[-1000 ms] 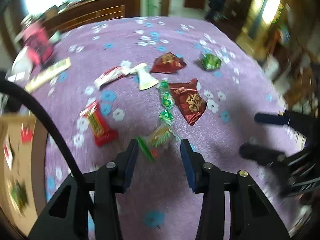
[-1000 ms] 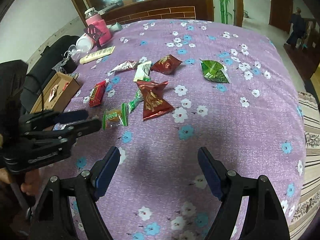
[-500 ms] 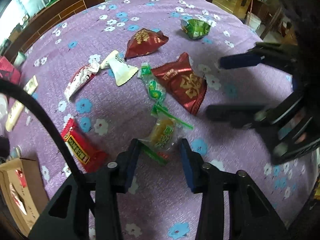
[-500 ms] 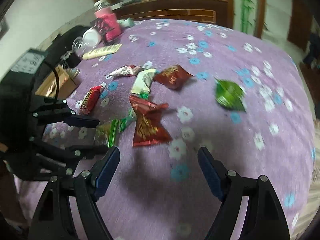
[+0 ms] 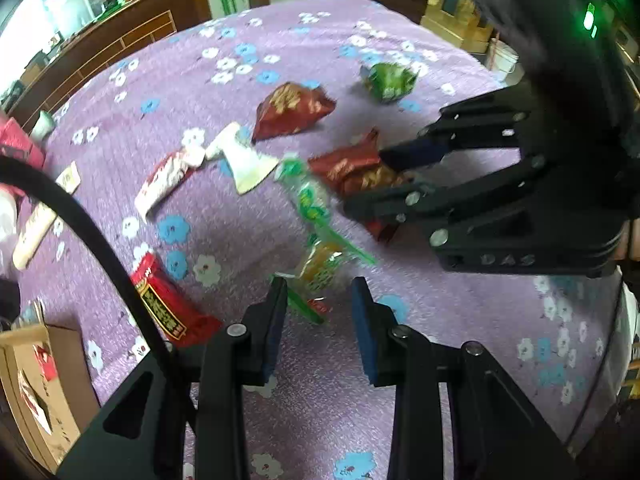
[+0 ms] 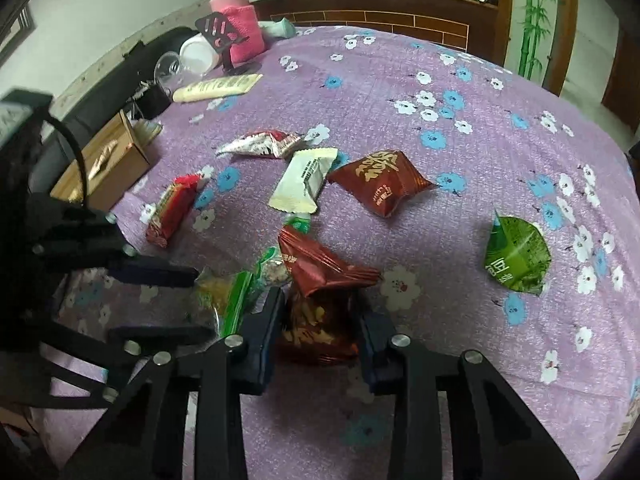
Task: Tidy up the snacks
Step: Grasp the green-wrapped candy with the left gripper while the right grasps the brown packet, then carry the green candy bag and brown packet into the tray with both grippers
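Left wrist view: left gripper (image 5: 318, 312) fingers spread, straddling the near end of a yellow-green candy (image 5: 320, 266) in a clear wrapper with green twisted ends; no contact visible. Ahead of the fingers and to the right, the right gripper (image 5: 384, 182) has its fingers on either side of a dark red pouch (image 5: 352, 168) with gold print. A green strip packet (image 5: 310, 200) lies between candy and pouch. Left of the fingers: a red bar (image 5: 164, 304); beyond it a red-white packet (image 5: 168, 178) and a white packet (image 5: 244, 162). Farther ahead a second red pouch (image 5: 292, 110) and a green pouch (image 5: 388, 80). All rest on the purple flowered counter (image 5: 460, 328). Cardboard box (image 5: 36, 384) at far left, open, with a red-and-white packet inside.

Right wrist view: right gripper (image 6: 320, 320) fingers partly closed around the red pouch (image 6: 316, 300), crumpled, its far end sticking out past the tips; whether the pads press it is unclear. Left gripper (image 6: 196, 300) just left of the fingers, open, flanking the candy (image 6: 220, 292). Ahead: white packet (image 6: 304, 180), second red pouch (image 6: 380, 184); green pouch (image 6: 516, 256) to the right. Box (image 6: 108, 168) far left, contents blurred.
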